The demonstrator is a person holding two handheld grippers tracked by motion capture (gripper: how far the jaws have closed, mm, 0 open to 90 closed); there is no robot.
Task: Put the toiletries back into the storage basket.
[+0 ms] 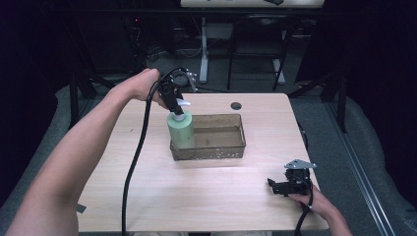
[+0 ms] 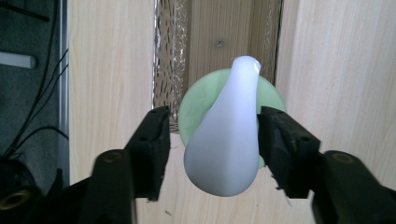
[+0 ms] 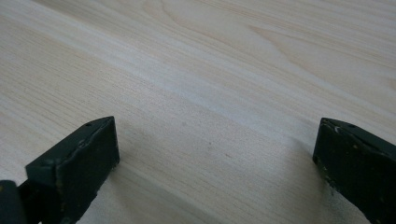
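Green bottle (image 1: 180, 130) with a white pump head (image 1: 181, 104) stands upright at the left end of a clear plastic tray (image 1: 231, 147), which sits near the middle of the pale wood worktop (image 1: 196, 196). From the high view I cannot tell for sure whether the bottle's base is inside the tray or just against its left wall; the left gripper view looks straight down on the round green top (image 2: 196, 109) with the tray's left wall (image 2: 167, 65) passing beneath it.

Left claw (image 1: 175, 107) comes down on the bottle from above, held by the person's left hand (image 1: 145, 83), with its black cable (image 1: 135, 162) trailing back over the worktop's near edge. In the left gripper view the white pump head (image 2: 229, 135) lies between the two black jaws; the right jaw touches its side, while a small gap shows at the left jaw, so the claw is spread around the pump head rather than clamped on it.

Right claw (image 1: 276, 186) rests well apart, by the near right corner of the worktop, in the person's right hand (image 1: 314, 201). Its jaws stand wide apart over bare wood (image 3: 210, 93) with nothing between them.

A round dark hole (image 1: 236, 105) shows in the worktop behind the tray.
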